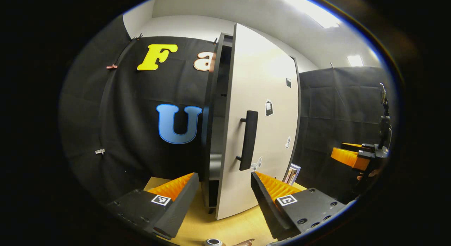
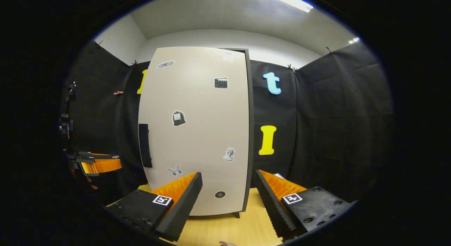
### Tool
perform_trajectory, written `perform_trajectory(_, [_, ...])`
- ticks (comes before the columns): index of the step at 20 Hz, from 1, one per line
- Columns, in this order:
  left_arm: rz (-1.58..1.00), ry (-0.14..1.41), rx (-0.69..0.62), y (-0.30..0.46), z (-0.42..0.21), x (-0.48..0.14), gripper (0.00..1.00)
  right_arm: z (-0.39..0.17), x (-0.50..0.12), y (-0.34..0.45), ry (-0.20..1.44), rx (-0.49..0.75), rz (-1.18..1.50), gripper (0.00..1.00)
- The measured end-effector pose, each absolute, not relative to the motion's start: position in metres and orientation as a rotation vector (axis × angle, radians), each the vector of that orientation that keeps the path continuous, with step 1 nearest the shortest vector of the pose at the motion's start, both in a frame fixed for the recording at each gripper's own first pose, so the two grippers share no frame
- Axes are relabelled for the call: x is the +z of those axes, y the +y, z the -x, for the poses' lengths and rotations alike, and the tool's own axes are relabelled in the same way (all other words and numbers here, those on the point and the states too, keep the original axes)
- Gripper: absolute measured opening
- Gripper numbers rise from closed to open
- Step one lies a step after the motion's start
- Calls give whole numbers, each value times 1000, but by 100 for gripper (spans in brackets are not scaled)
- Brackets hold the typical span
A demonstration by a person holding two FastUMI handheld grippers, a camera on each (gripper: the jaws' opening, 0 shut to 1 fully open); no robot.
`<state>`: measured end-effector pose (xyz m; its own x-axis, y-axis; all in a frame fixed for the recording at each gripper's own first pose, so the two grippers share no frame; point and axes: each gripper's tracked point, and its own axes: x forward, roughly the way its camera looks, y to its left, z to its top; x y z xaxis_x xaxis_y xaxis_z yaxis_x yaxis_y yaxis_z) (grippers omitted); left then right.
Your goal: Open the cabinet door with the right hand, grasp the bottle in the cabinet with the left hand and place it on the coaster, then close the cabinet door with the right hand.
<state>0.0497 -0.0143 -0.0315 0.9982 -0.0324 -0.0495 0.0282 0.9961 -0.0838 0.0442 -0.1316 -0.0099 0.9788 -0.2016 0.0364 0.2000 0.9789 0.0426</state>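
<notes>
The tall beige cabinet door (image 2: pixel 197 133) with its vertical black bar handle (image 2: pixel 144 145) is seen ahead and left of the released right gripper (image 2: pixel 229 198). The released left gripper (image 1: pixel 223 196) is nearer to it. No bottle is seen.

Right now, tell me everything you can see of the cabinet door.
The cabinet door is a tall, flat panel, pale beige and matte, on a dark cabinet standing on a wooden tabletop. In the left gripper view it stands slightly ajar, a dark gap showing at its handle edge. A black vertical bar handle sits at mid height, and several small stickers dot the face. Neither gripper touches it.
</notes>
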Motion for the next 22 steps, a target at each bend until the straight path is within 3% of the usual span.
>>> perform_trajectory(22, [79,46,-25,-17,-61,-31,93,-48,3,-133,-85,-218,-31,97])
